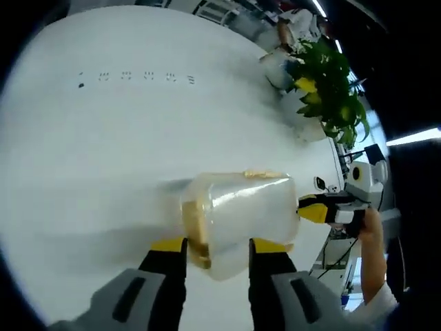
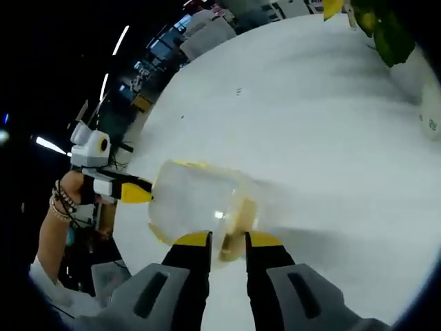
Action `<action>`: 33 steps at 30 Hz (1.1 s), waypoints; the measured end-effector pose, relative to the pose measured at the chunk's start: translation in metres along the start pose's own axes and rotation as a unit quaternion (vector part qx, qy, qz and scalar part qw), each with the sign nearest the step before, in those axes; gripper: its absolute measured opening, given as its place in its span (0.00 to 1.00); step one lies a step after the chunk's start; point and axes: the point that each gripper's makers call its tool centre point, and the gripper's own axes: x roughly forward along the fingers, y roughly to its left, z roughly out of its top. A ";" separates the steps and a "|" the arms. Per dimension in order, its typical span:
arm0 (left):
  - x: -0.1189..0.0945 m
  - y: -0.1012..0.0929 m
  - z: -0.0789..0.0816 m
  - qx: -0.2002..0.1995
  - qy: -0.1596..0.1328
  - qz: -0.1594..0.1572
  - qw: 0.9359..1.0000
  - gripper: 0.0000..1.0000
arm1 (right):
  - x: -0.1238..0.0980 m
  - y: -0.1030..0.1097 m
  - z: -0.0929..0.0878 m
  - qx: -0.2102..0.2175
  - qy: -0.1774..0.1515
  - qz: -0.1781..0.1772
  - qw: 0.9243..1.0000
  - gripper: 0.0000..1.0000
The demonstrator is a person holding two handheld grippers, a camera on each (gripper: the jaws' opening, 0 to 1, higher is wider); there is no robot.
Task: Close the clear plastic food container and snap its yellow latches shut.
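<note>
The clear plastic food container with yellow latches (image 1: pixel 238 221) (image 2: pixel 203 203) sits on the round white table (image 1: pixel 124 138) (image 2: pixel 310 117), between the two grippers. The left gripper (image 1: pixel 218 247) pinches one end; the right gripper (image 2: pixel 227 239) (image 1: pixel 324 209) pinches the opposite end. A green leafy potted plant (image 1: pixel 327 89) stands near the table's edge.

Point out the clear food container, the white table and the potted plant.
clear food container (image 1: pixel 248 210), left gripper view, on its clear side wall.
white table (image 1: pixel 124 138), left gripper view, on a bare stretch of its top.
potted plant (image 1: pixel 331 86), left gripper view, on its green leaves.
</note>
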 end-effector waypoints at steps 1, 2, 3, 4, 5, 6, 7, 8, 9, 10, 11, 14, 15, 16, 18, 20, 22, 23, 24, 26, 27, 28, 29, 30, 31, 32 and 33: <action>0.000 0.003 0.001 -0.002 0.001 0.003 1.000 0.22 | 0.001 0.001 0.000 0.002 0.001 0.001 1.000 0.17; 0.000 0.004 0.002 -0.003 0.001 0.003 1.000 0.22 | 0.002 0.002 0.000 -0.002 0.003 0.003 1.000 0.17; -0.001 0.004 0.003 -0.005 0.001 0.004 1.000 0.22 | 0.003 0.000 0.003 -0.004 0.008 0.005 1.000 0.17; -0.001 0.005 0.003 -0.003 0.001 0.008 1.000 0.22 | 0.004 0.001 0.003 -0.003 0.010 0.007 1.000 0.17; -0.001 0.006 0.004 0.004 0.002 0.014 1.000 0.22 | 0.005 0.003 0.001 -0.004 0.016 0.011 1.000 0.17; -0.001 0.007 0.004 0.007 0.003 0.020 1.000 0.21 | 0.006 0.003 0.001 -0.004 0.021 0.013 1.000 0.17; -0.002 0.007 0.005 0.007 0.003 0.020 1.000 0.21 | 0.006 0.005 0.000 -0.008 0.025 0.014 1.000 0.17; -0.002 0.006 0.003 0.010 0.004 0.023 1.000 0.21 | 0.006 0.006 -0.001 -0.015 0.028 0.013 0.999 0.17; -0.002 0.006 0.002 0.010 0.005 0.024 1.000 0.21 | 0.005 0.007 -0.003 -0.025 0.031 0.012 0.999 0.17; -0.002 0.006 0.000 0.007 0.008 0.026 1.000 0.21 | 0.005 0.010 -0.006 -0.031 0.031 0.010 0.999 0.17; -0.002 0.007 0.000 0.005 0.010 0.026 1.000 0.21 | 0.005 0.011 -0.008 -0.034 0.032 0.010 0.999 0.17; -0.003 0.006 -0.007 0.013 0.020 0.024 0.999 0.20 | 0.004 0.014 -0.013 -0.039 0.033 0.014 0.999 0.16; -0.004 0.006 -0.012 0.016 0.031 0.022 0.999 0.20 | 0.004 0.015 -0.013 -0.041 0.032 0.016 0.998 0.16; -0.005 0.006 -0.014 0.016 0.036 0.022 0.999 0.19 | 0.004 0.016 -0.014 -0.038 0.031 0.019 0.999 0.16; -0.005 0.005 -0.016 0.018 0.038 0.023 0.999 0.19 | 0.005 0.018 -0.015 -0.038 0.033 0.021 0.999 0.16; -0.005 0.004 -0.018 0.015 0.039 0.023 0.999 0.18 | 0.004 0.020 -0.017 -0.040 0.035 0.022 0.998 0.15; -0.005 0.004 -0.019 0.014 0.041 0.023 0.999 0.18 | 0.004 0.020 -0.017 -0.038 0.035 0.024 0.998 0.15; -0.005 0.003 -0.020 0.013 0.042 0.023 0.999 0.18 | 0.004 0.020 -0.017 -0.036 0.036 0.025 0.998 0.15; -0.005 0.003 -0.020 0.014 0.043 0.023 0.999 0.17 | 0.004 0.020 -0.018 -0.034 0.036 0.026 0.998 0.15; -0.005 0.002 -0.021 0.018 0.043 0.023 0.999 0.17 | 0.004 0.021 -0.018 -0.033 0.036 0.028 0.998 0.14; -0.005 0.001 -0.022 0.018 0.043 0.024 0.999 0.17 | 0.004 0.021 -0.019 -0.028 0.034 0.028 0.999 0.14; -0.006 0.001 -0.022 0.021 0.043 0.025 0.999 0.17 | 0.004 0.021 -0.019 -0.028 0.033 0.029 0.999 0.14; -0.006 0.001 -0.022 0.022 0.044 0.025 0.998 0.17 | 0.004 0.021 -0.019 -0.027 0.031 0.030 0.999 0.14; -0.005 0.001 -0.023 0.018 0.045 0.025 0.999 0.17 | 0.004 0.021 -0.019 -0.026 0.031 0.031 0.999 0.14; -0.005 0.001 -0.023 0.015 0.046 0.023 0.999 0.17 | 0.004 0.021 -0.018 -0.025 0.030 0.032 0.999 0.14; -0.005 0.001 -0.023 0.016 0.047 0.023 0.999 0.17 | 0.004 0.021 -0.018 -0.024 0.030 0.032 0.999 0.14; -0.005 0.001 -0.024 0.013 0.046 0.023 0.999 0.17 | 0.004 0.021 -0.018 -0.024 0.029 0.032 0.999 0.14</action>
